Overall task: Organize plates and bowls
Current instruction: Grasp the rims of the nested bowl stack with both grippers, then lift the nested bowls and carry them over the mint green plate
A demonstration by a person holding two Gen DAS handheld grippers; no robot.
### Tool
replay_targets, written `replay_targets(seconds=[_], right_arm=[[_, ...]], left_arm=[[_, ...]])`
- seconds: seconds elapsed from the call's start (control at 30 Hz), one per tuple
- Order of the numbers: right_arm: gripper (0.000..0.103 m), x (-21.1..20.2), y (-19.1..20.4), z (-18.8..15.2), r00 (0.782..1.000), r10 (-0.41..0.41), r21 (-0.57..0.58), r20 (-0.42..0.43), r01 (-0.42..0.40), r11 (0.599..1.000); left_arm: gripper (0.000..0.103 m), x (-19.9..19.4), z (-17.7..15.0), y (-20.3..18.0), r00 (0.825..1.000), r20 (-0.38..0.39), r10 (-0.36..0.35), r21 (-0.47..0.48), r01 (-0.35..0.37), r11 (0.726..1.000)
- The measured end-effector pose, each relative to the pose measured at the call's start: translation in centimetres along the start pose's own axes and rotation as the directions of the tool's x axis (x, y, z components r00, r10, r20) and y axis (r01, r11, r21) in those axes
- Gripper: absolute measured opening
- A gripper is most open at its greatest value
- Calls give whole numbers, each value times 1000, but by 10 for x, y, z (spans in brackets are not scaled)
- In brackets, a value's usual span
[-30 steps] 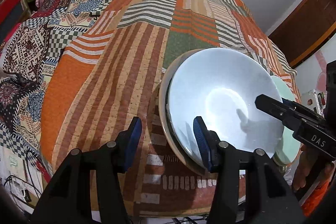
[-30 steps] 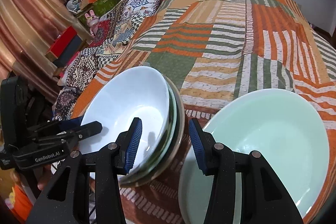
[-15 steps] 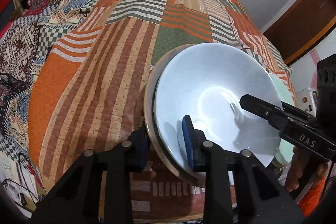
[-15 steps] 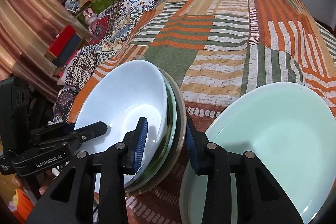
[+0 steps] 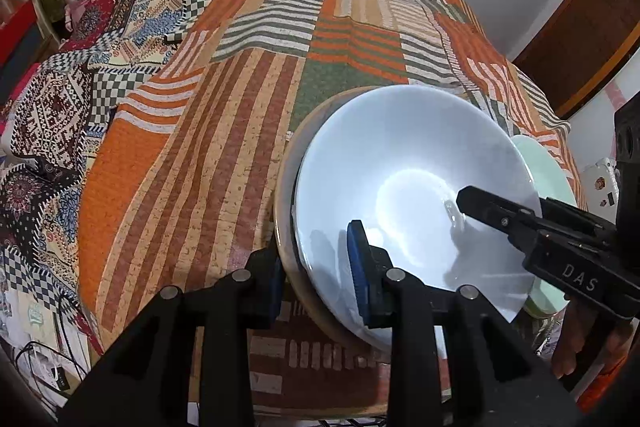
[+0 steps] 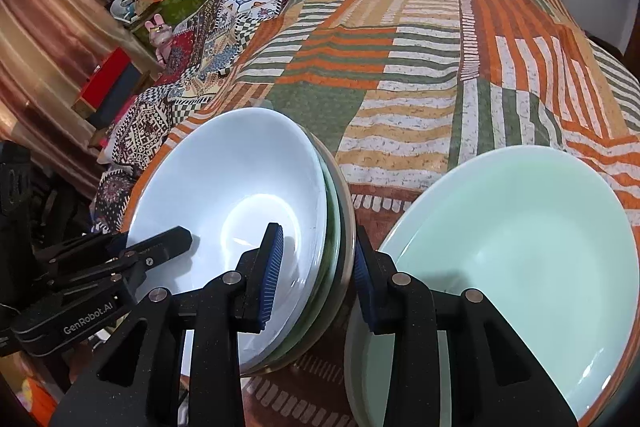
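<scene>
**Stack of bowls clamped at both rims, ready to be lifted**

The stack of bowls (image 6: 320, 247) sits at the near edge of the patchwork bedspread (image 5: 192, 163), and both tools have it. Nearest in the left wrist view, the left gripper (image 5: 316, 277) has just closed on the stack's near-left rim: one blue pad lies inside the white bowl (image 5: 400, 163) on top, the other presses the tan outer bowl (image 5: 286, 187) from outside. From the right wrist view, the right gripper (image 6: 316, 267) has likewise just closed across the opposite rim, with one pad inside the white bowl and the other against the outside, so the layered edges, white, greenish and tan, are pinched between them. Both sets of jaws stand narrow, holding the stack.

Just beside the stack on its right lies a pale green plate (image 6: 520, 247), untouched. Beyond, the bedspread runs bare to the wall; a patterned quilt (image 6: 208, 55) and a toy rabbit (image 6: 158, 31) lie far to the left.

The step in hand looks like the grasp before a two-handed carry. The next move probably calls for raising both hands together and level, since nested bowls held only at the rims could slip or tilt, and for clearing the green plate close by.
</scene>
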State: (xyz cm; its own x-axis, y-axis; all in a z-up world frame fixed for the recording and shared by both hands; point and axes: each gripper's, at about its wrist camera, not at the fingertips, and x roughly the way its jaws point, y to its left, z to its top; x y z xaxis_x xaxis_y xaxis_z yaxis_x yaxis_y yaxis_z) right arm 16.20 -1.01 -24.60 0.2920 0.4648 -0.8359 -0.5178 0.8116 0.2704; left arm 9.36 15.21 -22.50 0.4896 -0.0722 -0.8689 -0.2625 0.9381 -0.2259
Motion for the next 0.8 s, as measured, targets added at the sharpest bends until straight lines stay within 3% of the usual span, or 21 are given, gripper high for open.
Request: replay_targets(seconds=[0.27, 0.8], right_arm=[[31, -11, 7, -1, 1000, 15, 0, 17, -15, 1000], [31, -58, 15, 4, 991, 27, -16, 134, -25, 1000]], left_arm=[[29, -15, -1, 2, 999, 32, -6, -27, 7, 1000], [29, -70, 4, -24, 988, 150, -21, 23, 18, 1000]])
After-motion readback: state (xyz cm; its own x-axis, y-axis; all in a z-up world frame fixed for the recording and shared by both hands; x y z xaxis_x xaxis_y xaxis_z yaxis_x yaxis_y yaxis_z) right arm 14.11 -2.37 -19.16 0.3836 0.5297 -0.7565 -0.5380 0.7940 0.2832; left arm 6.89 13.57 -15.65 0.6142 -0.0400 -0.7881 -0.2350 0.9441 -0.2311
